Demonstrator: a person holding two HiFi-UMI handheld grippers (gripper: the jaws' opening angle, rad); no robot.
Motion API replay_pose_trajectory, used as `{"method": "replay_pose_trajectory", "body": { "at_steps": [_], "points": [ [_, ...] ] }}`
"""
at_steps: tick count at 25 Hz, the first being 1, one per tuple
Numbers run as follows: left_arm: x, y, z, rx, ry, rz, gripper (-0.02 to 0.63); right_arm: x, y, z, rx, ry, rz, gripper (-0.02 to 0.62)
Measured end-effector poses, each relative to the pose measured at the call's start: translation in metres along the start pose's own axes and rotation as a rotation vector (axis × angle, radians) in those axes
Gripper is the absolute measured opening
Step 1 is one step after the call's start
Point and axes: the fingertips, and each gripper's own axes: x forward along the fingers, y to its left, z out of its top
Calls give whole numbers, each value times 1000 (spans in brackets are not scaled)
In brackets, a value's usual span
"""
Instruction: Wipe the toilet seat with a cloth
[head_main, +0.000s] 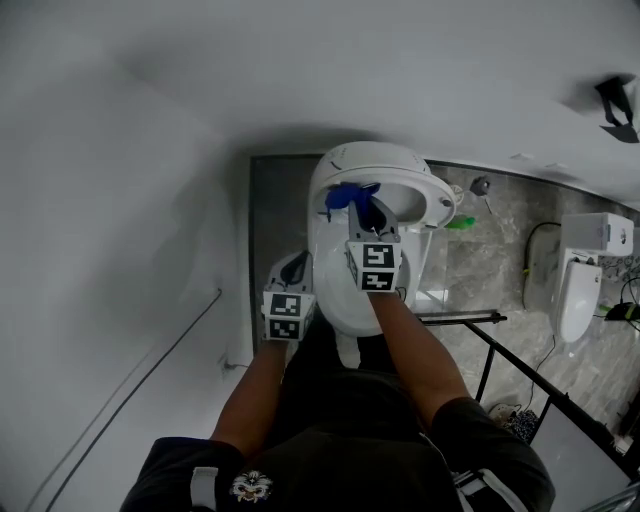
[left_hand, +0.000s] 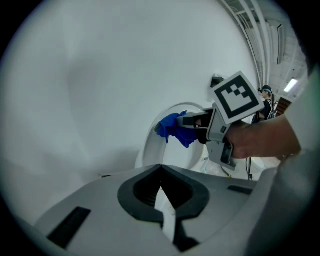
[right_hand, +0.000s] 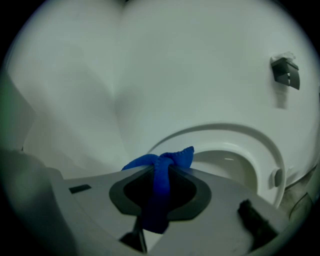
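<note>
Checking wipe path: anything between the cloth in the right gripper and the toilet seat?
Nothing visible: the right gripper holds the cloth by the seat; the shut left gripper is off to the side.

Looking down from above, the right gripper and the person's arms cover the near half of the toilet, so the front of the seat is out of sight. I cannot tell whether the blue cloth touches the seat, because the gripper's own body hides the cloth's lower end. A dark fitting high at the right is too small to name. So is a green thing beside the toilet.
</note>
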Motion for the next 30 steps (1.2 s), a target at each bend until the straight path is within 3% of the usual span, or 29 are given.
{"method": "replay_pose_trajectory", "body": {
  "at_steps": [9,19,24,27,30],
  "points": [
    [-1,-12,28,44,-36,-5,8,-29,-44,41,47,-90,-86,72],
    [8,-39,66,82,-94,-40,8,-52,-98,39,94,-94,-173,72],
    [18,-41,93,134,-130,-29,8,-60,-97,39,61,-103,-112,72],
    [25,-41,119,206,-175,-34,8,-78,-90,44,-21,-120,-54,72],
    [32,-46,142,285,-207,-44,21,-101,-96,36,-34,-120,-41,72]
  ]
}}
